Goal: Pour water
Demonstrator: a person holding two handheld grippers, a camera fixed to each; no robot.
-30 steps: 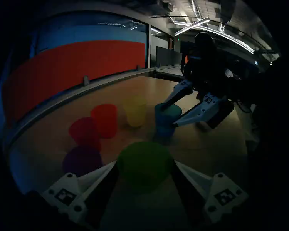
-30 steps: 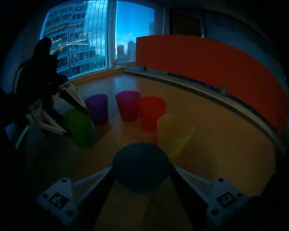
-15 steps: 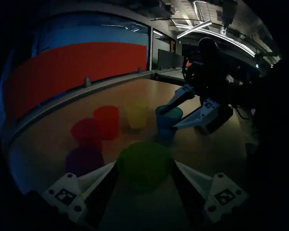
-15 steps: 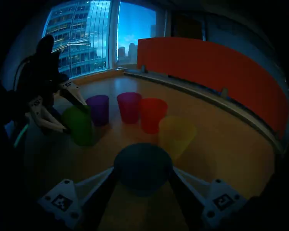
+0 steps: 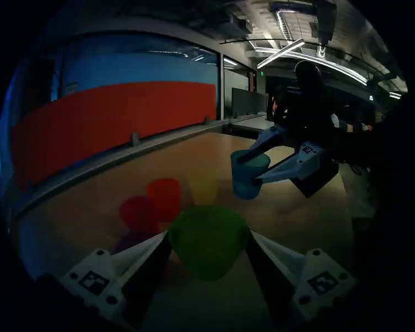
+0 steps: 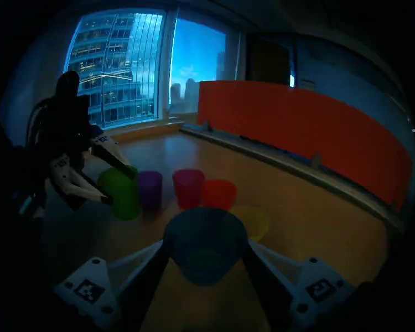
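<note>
Dim and murky in both views. Right gripper view: blue daylight floods in from the windows [image 6: 146,72] ahead-left of the right claw [image 6: 206,260], leaving the left claw [image 6: 119,186] a near silhouette. Left gripper view: ceiling strips [image 5: 288,48] glow up right. Edges bow hard; the green cup [image 5: 208,243] and blue cup [image 6: 206,246], close to the lenses, look soft.

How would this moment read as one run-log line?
left gripper: shut on green cup | right gripper: shut on blue cup | both upright, no pour yet | purple cup, pink cup, red cup, yellow cup: on table
</note>
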